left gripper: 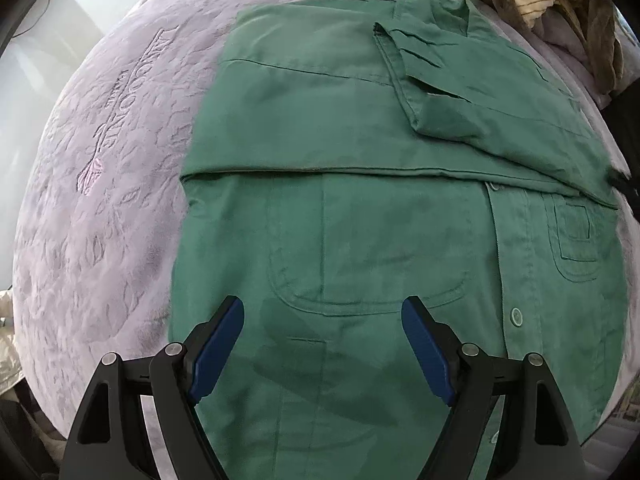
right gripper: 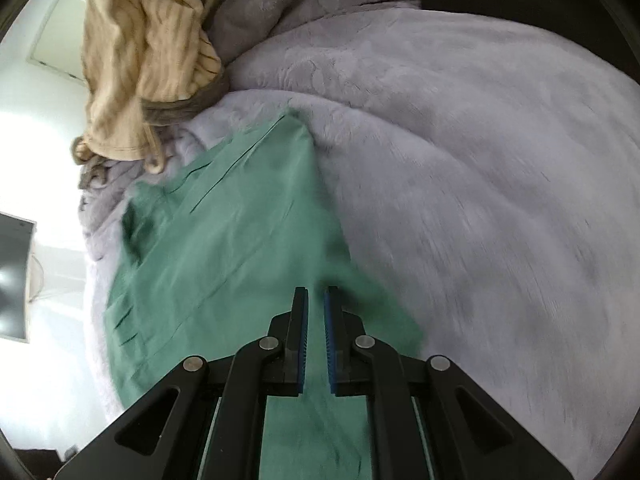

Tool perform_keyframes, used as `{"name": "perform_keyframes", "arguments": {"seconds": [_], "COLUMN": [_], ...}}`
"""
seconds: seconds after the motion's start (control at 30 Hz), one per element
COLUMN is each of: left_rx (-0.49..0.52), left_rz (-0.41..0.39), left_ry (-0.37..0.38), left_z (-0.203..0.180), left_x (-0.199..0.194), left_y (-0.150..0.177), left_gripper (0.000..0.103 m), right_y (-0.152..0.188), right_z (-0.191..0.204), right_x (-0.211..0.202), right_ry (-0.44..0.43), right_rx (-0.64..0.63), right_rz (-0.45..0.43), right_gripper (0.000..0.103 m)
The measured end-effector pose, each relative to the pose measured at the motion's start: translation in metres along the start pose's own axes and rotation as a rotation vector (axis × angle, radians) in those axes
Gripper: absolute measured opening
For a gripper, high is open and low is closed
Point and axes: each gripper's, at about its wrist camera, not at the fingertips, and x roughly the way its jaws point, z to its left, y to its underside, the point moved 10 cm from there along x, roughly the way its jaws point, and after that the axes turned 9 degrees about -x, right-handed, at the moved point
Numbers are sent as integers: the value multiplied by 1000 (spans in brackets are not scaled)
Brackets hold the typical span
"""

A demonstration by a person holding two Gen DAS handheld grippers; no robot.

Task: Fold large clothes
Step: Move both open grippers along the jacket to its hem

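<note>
Your green shirt [left gripper: 360,208] lies part-folded on the lilac blanket [left gripper: 100,184]. Left gripper [left gripper: 323,344] hovers spread wide; right gripper [right gripper: 316,340] is nearly closed, pinching nothing. Grab the near hem evenly and fold flat.

We are in a home bedroom. A plush lilac blanket [left gripper: 104,208] with an embossed leaf pattern covers a bed-like surface. At the blanket's far edge lies a heap of striped beige laundry [right gripper: 148,56]. Beyond the blanket, we see bright white walls and a dark wall-mounted screen [right gripper: 14,276]. On the blanket lies a green shirt [left gripper: 360,240], partly folded.
</note>
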Motion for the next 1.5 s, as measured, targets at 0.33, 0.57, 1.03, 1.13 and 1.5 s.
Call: {"name": "perform_keyframes", "arguments": {"seconds": [0.33,0.57,1.03,1.13,1.5], "left_rx": [6,22,-27,-42,-51], "left_rz": [27,31,25,9,18], "left_ry": [0,7,-2,-14,-59], "left_z": [-45,-84,-111,-109,-80], "left_x": [4,-15,-50,-56,-70], "left_y": [9,17,25,32,70], "left_gripper": [82,82,94,94,103], "right_y": [20,68,154,157,178], "right_z": [-45,-30,-32,-27,-14], "right_x": [-13,-67,-99,-101,-111], "right_ry": [62,11,-43,-59,-117], "right_rx": [31,-80,-160,-184,-214], "right_rz": [85,164,354,367,363], "right_gripper": [9,51,66,73,85]}}
